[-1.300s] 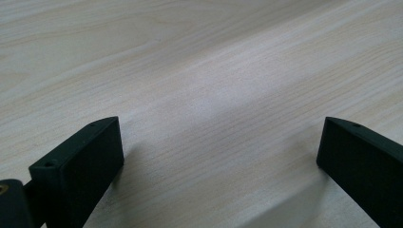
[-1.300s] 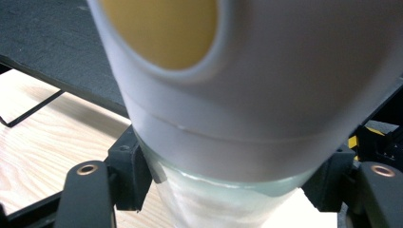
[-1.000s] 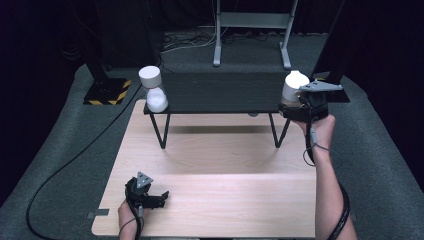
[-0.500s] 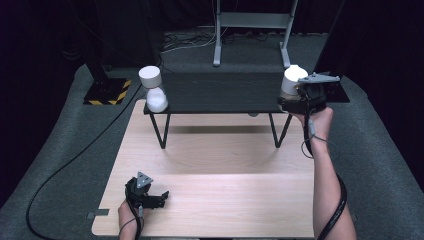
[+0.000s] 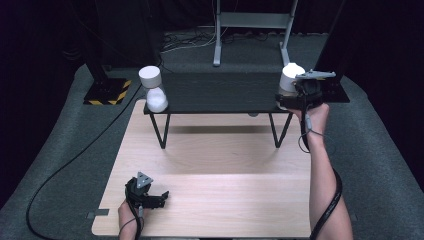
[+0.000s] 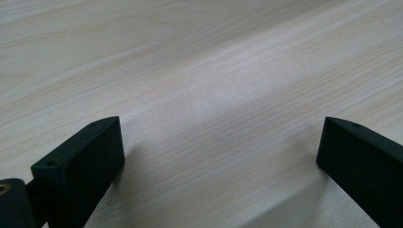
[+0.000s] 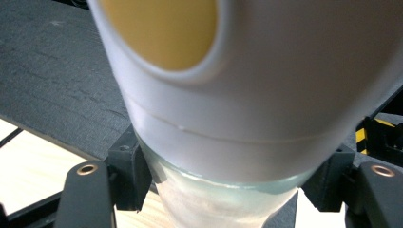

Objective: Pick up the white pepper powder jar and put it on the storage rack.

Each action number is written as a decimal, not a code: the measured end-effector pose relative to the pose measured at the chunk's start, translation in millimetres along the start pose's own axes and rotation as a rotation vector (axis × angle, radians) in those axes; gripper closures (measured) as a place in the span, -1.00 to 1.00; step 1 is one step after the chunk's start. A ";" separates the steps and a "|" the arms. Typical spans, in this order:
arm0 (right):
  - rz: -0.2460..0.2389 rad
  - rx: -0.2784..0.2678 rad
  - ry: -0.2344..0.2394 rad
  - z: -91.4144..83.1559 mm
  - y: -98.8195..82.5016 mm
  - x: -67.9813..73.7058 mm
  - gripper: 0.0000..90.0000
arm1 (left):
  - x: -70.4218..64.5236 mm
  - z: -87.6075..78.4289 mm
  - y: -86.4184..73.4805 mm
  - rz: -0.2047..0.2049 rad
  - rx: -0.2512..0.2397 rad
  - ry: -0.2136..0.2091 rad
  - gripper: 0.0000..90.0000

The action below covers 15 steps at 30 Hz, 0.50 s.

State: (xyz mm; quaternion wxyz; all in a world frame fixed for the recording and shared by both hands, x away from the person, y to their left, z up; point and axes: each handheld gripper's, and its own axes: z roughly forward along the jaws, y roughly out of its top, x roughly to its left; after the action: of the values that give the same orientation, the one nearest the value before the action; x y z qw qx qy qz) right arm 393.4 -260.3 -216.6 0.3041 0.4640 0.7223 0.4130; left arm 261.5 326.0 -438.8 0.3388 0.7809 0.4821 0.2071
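A white-capped glass object [image 5: 291,76] stands tilted at the right end of the black shelf [image 5: 220,92]. My right gripper [image 5: 289,98] is shut on its lower glass part. In the right gripper view the white cap [image 7: 266,95] looms close, with a yellow disc [image 7: 161,28] on its end, and my right gripper [image 7: 228,183] has both black pads pressed against the glass. A similar white object [image 5: 152,90], narrow at the waist, stands on the shelf's left end. My left gripper [image 5: 159,197] rests low on the wooden table [image 5: 220,160] at the front left. In its own view the left gripper [image 6: 218,156] is open, with bare wood between its jaws.
The shelf stands on thin black legs [image 5: 160,131] across the back of the table. A metal stand [image 5: 250,30] rises behind it on grey carpet. A black cable [image 5: 65,165] runs over the floor at the left. A yellow-and-black striped base [image 5: 107,95] sits at the back left.
My right gripper has lifted the white-capped object slightly up and away, toward the shelf's right end. The left gripper has stayed still on the table.
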 end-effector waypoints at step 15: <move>0.065 0.011 0.009 19.3 -4.2 -10.4 -0.33 | 0.2 -0.1 -0.2 0.000 -0.001 -0.002 -0.95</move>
State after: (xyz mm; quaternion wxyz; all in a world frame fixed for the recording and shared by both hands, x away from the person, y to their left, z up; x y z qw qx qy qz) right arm 411.4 -264.7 -228.8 0.2848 0.4870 0.7105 0.4206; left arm 261.4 326.2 -438.8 0.3395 0.7810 0.4817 0.2068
